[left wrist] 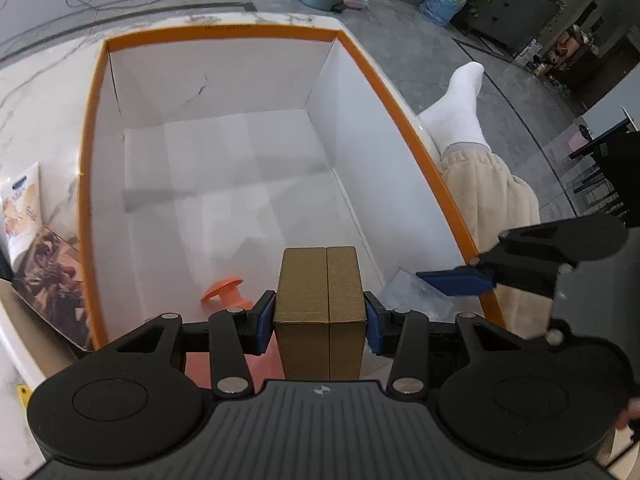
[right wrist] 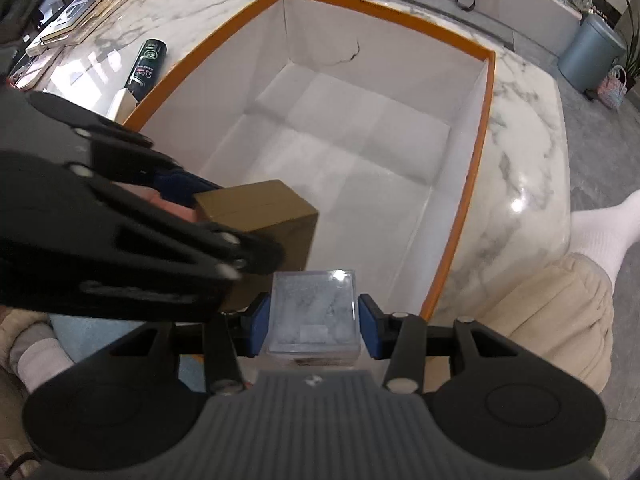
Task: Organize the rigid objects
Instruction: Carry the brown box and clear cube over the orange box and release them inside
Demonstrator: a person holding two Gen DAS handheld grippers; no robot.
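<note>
While clamped: left hand-held gripper [left wrist: 320,316] on gold box [left wrist: 320,280].

Gold carton [left wrist: 320,292], clear case [right wrist: 312,308], white bin [left wrist: 224,184] — orange-rimmed

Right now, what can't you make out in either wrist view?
- Orange object, left wrist view: lower part hidden behind the left gripper; identity unclear.
- Clear box, right wrist view: contents blurred behind frosty plastic; in the right gripper.
- Gold box, right wrist view: near end hidden by the left gripper.
- Bottle label: too small to read.
</note>
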